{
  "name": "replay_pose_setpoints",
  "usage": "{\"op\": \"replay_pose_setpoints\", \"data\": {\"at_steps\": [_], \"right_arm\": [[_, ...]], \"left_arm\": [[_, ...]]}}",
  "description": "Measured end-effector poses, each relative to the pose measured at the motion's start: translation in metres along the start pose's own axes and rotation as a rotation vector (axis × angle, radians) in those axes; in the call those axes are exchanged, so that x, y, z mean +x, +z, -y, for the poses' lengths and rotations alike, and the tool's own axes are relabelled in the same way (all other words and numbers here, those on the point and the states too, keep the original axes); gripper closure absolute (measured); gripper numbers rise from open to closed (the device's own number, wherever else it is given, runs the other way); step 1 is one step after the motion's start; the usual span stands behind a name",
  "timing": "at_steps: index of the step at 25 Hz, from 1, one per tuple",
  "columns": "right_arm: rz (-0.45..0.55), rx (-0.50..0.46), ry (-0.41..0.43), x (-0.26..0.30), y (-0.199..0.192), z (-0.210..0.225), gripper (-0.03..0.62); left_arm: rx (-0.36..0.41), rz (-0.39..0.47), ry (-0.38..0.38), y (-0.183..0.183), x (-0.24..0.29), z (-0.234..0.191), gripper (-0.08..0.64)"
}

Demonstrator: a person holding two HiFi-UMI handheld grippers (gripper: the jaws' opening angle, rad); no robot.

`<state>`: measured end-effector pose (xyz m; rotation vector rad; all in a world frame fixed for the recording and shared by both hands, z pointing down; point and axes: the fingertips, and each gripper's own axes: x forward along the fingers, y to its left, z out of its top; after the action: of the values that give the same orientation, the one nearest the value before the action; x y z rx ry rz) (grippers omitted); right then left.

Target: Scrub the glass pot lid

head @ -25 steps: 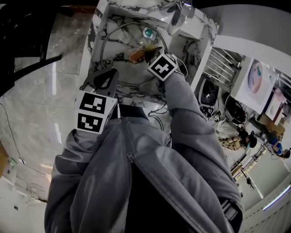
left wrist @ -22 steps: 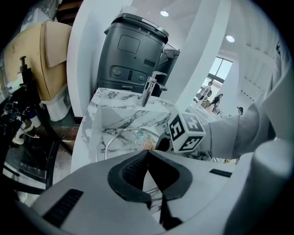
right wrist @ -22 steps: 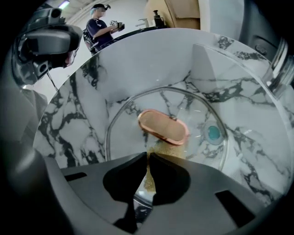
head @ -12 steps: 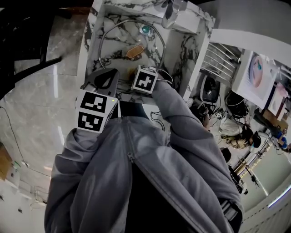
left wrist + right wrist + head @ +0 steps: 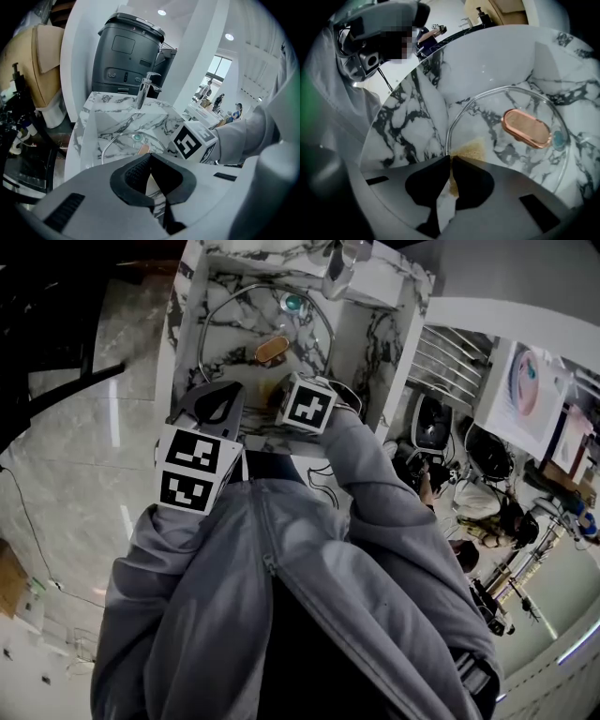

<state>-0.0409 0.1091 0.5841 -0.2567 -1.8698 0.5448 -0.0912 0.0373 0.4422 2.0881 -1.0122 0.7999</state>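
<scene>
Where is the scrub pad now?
Right gripper view, lower centre: the tan scrub pad is pinched in the right tongs, at the rim of the glass lid in the marble sink.

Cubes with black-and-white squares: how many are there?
2. The left cube is just outside the sink's near edge; the right cube is over the sink, by the glass lid.

My right gripper (image 5: 450, 158) pinches a tan scouring pad (image 5: 471, 150) at the near rim of the glass pot lid (image 5: 497, 145), lying copper handle (image 5: 526, 127) up in the marble sink (image 5: 410, 119).
</scene>
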Motion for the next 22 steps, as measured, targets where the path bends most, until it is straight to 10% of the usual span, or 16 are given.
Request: {"op": "replay_pose_setpoints", "data": {"at_steps": [15,22], "right_arm": [[0.15,0.283,-0.54,-0.104,-0.033,0.142,0.549],[0.061,0.244,-0.579,-0.095,-0.047,0.19,0.549]], "left_arm": [[0.075,-0.028,-0.067,0.04,0.038,0.021,0.546],[0.061,-0.05,-0.064,0.051,0.053,0.01,0.546]]}}
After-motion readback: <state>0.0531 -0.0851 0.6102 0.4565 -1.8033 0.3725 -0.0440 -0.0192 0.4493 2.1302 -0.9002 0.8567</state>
